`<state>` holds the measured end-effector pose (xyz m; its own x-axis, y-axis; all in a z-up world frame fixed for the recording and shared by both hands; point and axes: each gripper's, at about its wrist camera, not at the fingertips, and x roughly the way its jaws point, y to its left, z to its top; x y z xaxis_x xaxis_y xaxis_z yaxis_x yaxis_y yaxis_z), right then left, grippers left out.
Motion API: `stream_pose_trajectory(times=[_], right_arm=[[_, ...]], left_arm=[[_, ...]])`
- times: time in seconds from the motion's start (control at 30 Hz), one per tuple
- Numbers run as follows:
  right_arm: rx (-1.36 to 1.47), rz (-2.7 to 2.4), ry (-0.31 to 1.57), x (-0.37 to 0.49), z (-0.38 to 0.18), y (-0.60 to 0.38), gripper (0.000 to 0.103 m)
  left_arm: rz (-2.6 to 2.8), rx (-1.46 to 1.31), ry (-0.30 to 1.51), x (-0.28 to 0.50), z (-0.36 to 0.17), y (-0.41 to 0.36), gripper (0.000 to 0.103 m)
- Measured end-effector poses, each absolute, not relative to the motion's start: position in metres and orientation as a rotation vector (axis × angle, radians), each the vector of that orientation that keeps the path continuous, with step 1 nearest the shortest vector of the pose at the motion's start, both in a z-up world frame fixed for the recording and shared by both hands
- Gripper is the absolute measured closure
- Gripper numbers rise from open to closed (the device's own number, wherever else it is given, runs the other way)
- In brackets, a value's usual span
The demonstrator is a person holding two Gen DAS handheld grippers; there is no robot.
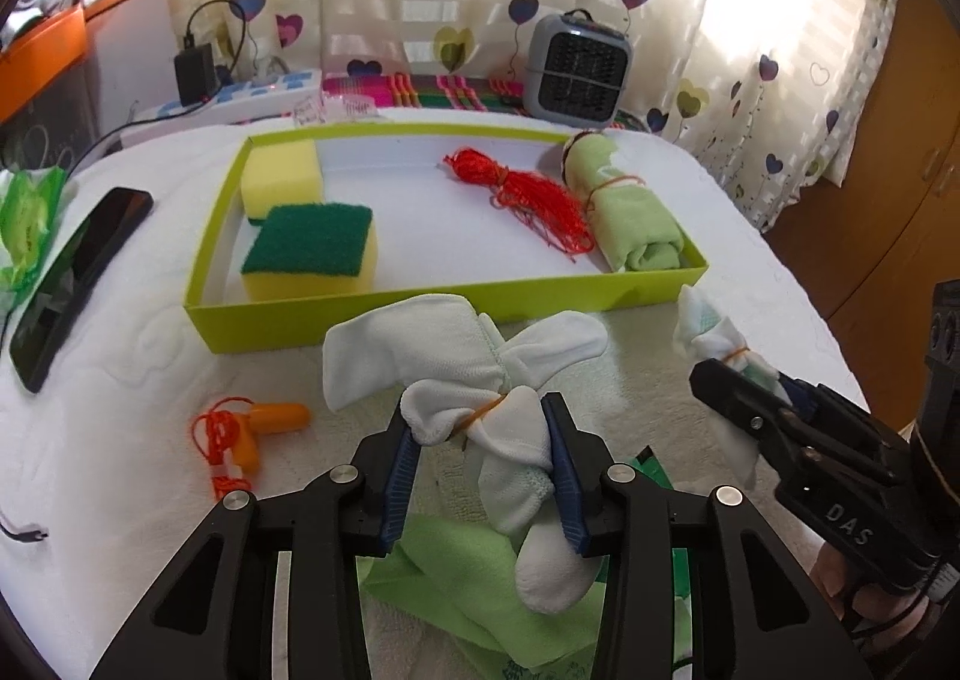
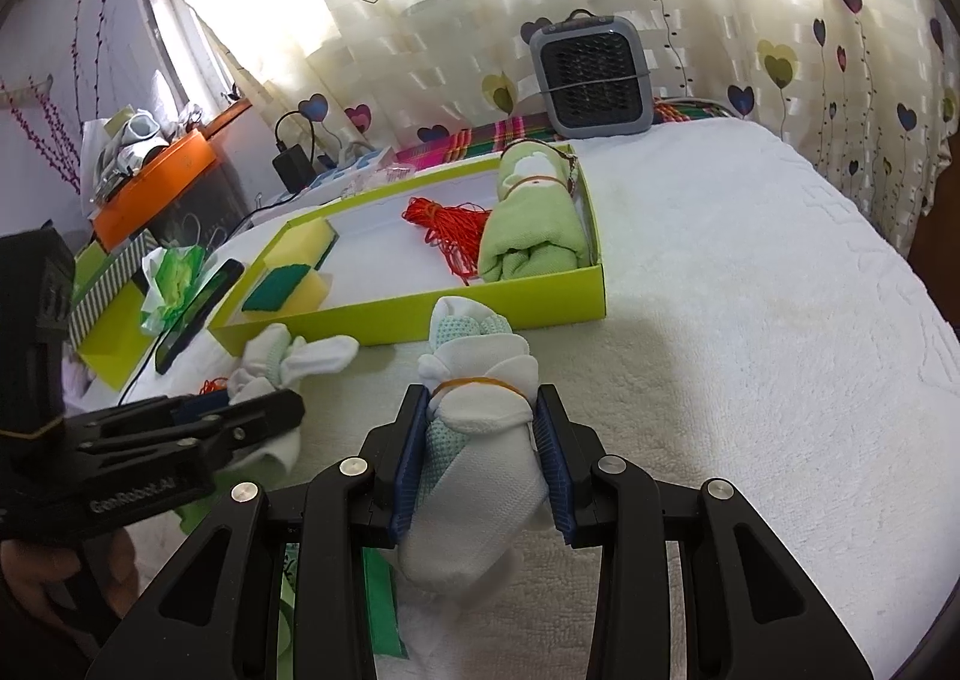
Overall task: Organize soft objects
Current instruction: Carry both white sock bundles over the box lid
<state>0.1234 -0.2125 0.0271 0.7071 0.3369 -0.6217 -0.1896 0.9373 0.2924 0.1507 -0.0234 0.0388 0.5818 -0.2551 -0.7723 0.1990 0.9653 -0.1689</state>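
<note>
While the left gripper [image 1: 480, 428] is closed on a banded sock bundle [image 1: 480, 380] and the right gripper [image 2: 480, 422] is clamped on a second bundle [image 2: 474, 428], both bundles are held just above the white cover [image 2: 750, 320], near the front wall of the green tray [image 1: 360, 314]. Each is judged light, soft and springy (loose toes will flop), so the grip is best kept at the rubber band [image 1: 480, 413], where the cloth is tightest. Sponges [image 1: 309, 248], red cord [image 1: 534, 200] and a rolled towel [image 1: 630, 212] are already seen in the tray.
</note>
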Motion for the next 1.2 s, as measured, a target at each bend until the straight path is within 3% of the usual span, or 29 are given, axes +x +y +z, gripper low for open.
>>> stream_pose_trajectory(times=[1.2], right_arm=[[0.078, 0.287, 0.611, 0.121, 0.08, -0.195, 0.066]], left_arm=[[-0.272, -0.046, 0.767, 0.15, 0.089, -0.003, 0.065]])
